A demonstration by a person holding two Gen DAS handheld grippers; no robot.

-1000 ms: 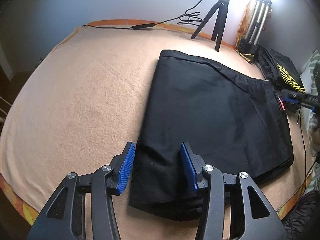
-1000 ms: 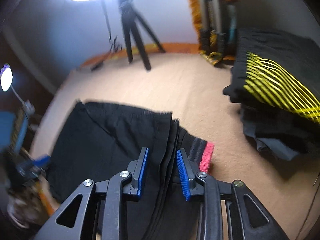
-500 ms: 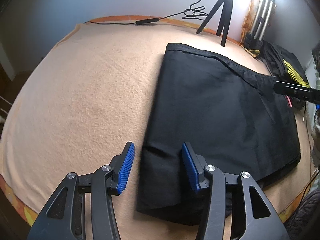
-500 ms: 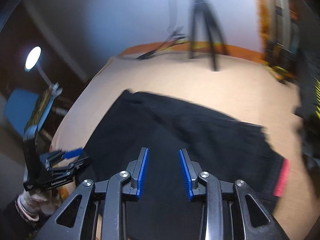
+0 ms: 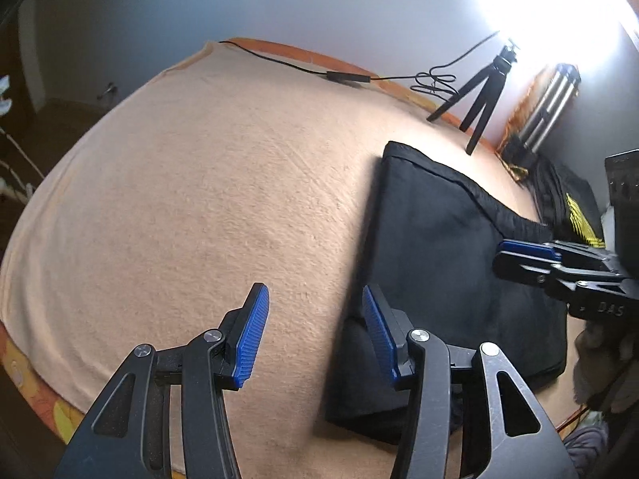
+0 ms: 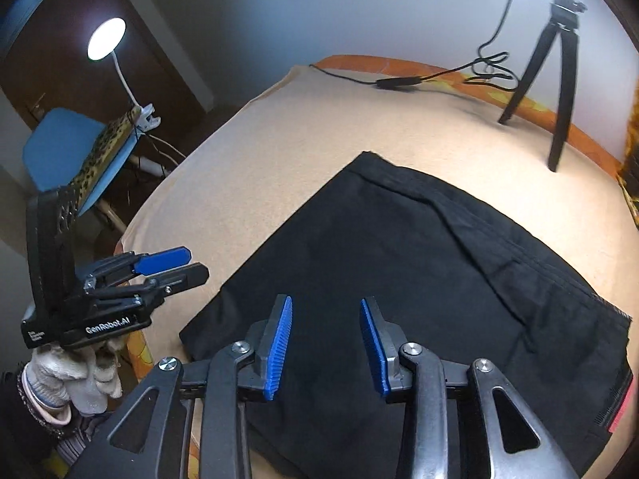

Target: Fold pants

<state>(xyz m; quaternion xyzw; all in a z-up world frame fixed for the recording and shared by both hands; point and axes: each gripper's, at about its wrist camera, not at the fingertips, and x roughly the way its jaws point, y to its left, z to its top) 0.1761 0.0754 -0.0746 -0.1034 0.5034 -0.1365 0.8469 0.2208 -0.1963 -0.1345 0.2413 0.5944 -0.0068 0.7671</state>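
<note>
blue-padded, the left gripper [image 5: 313,333] stood spread and empty over the near left edge of the pants [image 5: 447,279], one pad above bare blanket [image 5: 191,207], the other above black cloth. the right gripper [image 6: 325,343] was likewise parted with nothing pinched, its jaws having just been opening, hanging over the middle of the pants [image 6: 399,271]. the pants lay folded flat on the peach blanket, a broad black rectangle. in the right wrist view its long axis ran from near left to far right, with the waistband and a pink tag [image 6: 621,411] at the right end. beyond stood a small black tripod [image 6: 559,64] and a cable [image 6: 399,80].
</note>
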